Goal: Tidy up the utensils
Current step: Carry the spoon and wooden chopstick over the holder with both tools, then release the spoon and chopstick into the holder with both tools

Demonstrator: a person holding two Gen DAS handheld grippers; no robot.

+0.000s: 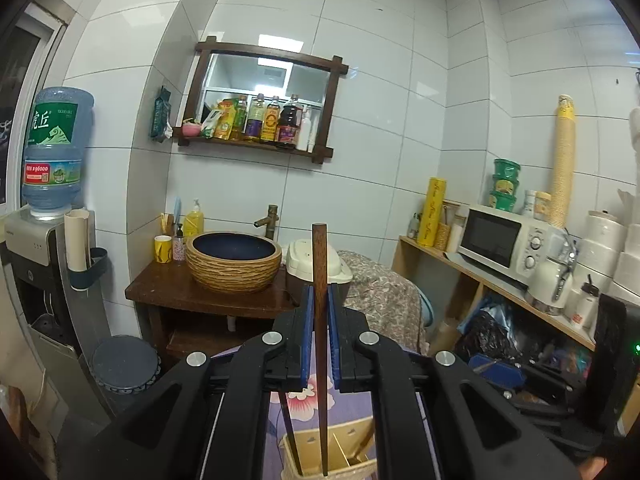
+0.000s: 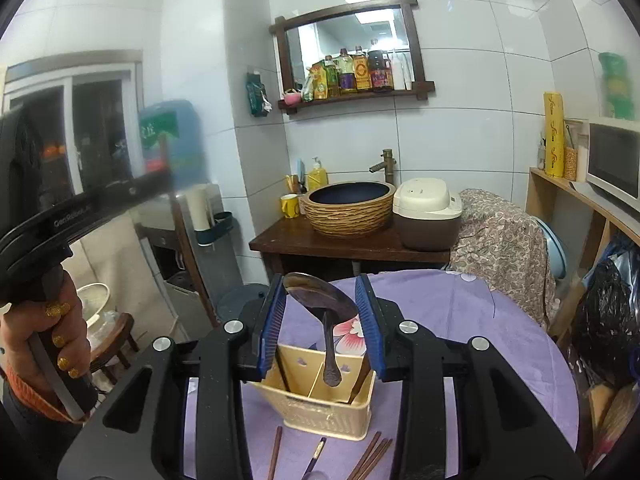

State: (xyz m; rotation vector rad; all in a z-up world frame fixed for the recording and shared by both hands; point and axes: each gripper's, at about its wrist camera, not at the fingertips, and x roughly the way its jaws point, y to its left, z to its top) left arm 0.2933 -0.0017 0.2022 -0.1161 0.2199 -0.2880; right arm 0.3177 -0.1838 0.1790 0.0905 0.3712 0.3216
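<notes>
My left gripper [image 1: 319, 292] is shut on a dark wooden chopstick [image 1: 320, 320] held upright, its lower tip just above or inside a cream divided utensil basket [image 1: 344, 444] on the purple cloth. Another chopstick [image 1: 290, 428] stands in the basket's left compartment. My right gripper [image 2: 322, 292] is shut on a dark metal spoon [image 2: 322, 300], gripped by its bowl, handle hanging down over the basket [image 2: 320, 408]. Loose chopsticks [image 2: 370, 458] lie in front of the basket.
The purple floral tablecloth [image 2: 480, 340] covers the round table. Behind stand a wooden stand with a woven basin [image 2: 348, 208], a rice cooker [image 2: 426, 212], a water dispenser [image 1: 48, 240] and a shelf with a microwave [image 1: 504, 240]. The left hand holds its gripper handle [image 2: 52, 320].
</notes>
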